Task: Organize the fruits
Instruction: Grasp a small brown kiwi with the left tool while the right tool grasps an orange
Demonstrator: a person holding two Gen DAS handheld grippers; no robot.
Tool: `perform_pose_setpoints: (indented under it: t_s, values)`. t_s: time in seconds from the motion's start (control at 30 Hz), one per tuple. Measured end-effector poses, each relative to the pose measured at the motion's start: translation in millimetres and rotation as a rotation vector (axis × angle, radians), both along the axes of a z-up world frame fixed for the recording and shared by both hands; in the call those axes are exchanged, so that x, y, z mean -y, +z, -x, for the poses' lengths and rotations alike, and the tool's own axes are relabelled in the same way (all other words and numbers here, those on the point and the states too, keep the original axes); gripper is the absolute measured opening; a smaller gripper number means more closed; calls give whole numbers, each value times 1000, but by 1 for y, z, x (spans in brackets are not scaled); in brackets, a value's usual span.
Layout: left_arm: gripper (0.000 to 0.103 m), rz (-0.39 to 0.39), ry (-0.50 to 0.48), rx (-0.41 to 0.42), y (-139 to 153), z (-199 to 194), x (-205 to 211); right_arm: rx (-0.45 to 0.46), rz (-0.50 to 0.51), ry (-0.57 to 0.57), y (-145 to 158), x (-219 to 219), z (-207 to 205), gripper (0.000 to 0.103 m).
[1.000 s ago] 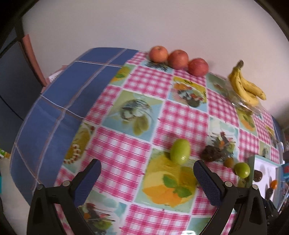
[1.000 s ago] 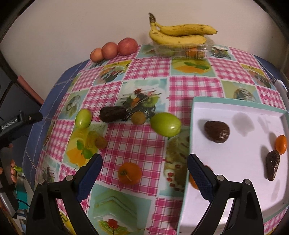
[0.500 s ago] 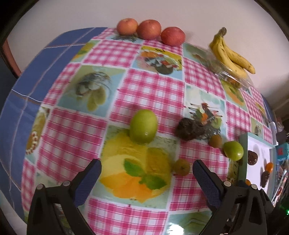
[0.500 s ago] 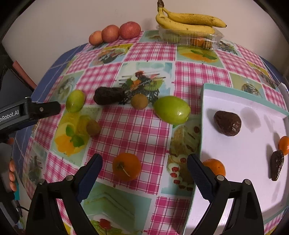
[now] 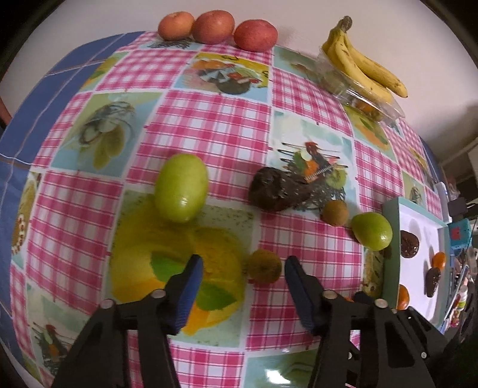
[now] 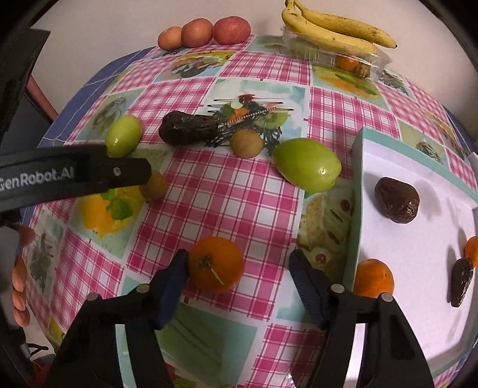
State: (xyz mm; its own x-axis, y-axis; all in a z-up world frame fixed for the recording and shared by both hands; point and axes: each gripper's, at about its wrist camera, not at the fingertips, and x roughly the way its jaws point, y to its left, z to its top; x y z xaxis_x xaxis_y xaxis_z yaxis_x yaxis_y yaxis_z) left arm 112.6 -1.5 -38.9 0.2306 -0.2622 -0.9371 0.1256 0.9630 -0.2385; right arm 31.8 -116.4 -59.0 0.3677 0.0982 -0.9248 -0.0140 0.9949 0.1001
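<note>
Left gripper low over the bench, jaws parted with nothing between the pads; a small brown-green kiwi sits in the gap just ahead of the tips, not touched. Beyond it: a green fruit to the left, a dark wrinkled avocado, a second kiwi and another green fruit near the tray. Right gripper also has its jaws apart; an orange lies on the checked cloth between them, against or just beside the left pad, well clear of the right pad; contact cannot be confirmed. White tray with teal rim to the right holds a dark avocado, an orange at the near corner, a small dark fruit and part of another orange fruit. At the far bench edge: three apples in a row and bananas on a clear plastic box.
</note>
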Motion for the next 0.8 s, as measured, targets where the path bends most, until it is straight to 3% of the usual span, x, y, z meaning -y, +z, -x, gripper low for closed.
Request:
perform_pose_setpoints:
  t_s: [0.07, 0.13, 0.3, 0.8]
  values:
    - [49, 16, -6, -8, -3, -1, 3, 3, -16, 5, 1, 1, 0, 64]
    - [39, 34, -13, -15, -5, -2, 6, 8, -30, 12, 2, 0, 0, 53]
    - [26, 47, -23, -11, -1, -1, 10, 11, -68, 21, 3, -2, 0, 41]
    - [26, 110, 101, -3, 15, -1, -29, 19, -94, 20, 5, 1, 1, 38]
